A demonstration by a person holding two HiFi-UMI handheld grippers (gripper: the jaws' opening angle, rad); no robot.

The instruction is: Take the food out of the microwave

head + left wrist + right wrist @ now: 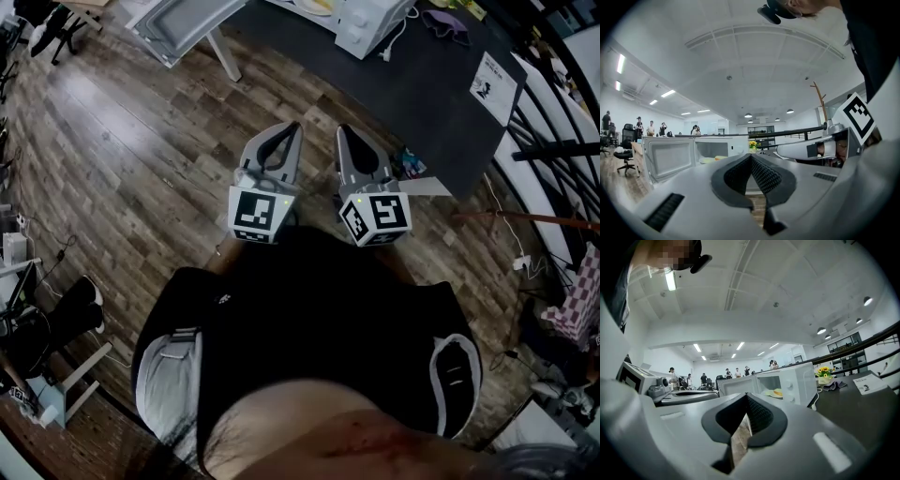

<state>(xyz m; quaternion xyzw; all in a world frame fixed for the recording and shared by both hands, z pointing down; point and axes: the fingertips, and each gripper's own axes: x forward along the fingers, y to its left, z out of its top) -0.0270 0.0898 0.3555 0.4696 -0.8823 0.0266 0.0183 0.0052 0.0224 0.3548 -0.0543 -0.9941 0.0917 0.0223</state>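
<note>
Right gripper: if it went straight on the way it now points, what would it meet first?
The right gripper would probably meet the white microwave on the dark table, about at its open door. The space before that looks free, though depth is unclear.

Clerk: Entry one, the floor point(131, 159)?
Checker: Brown wood-grain planks that showed a dull sheen.
Clerk: The table point(422, 103)?
Checker: The dark top was smooth and matt.
Clerk: The microwave point(797, 383)?
Checker: It had a smooth white casing, faintly glossy. Metal or plastic could not be told.
Clerk: The left gripper point(294, 127) and right gripper point(341, 129)?
Checker: Both had grey shells that looked like matt moulded plastic. The pads point(765, 176) were black and rubbery-looking, with a fine cross-hatched texture.
Clerk: Soft goods?
Checker: One purple cloth point(833, 385), crumpled and matt. The person's black garment point(319, 309) was matt fabric.
Clerk: Paper?
Checker: One white printed sheet point(865, 384), flat and matt.
</note>
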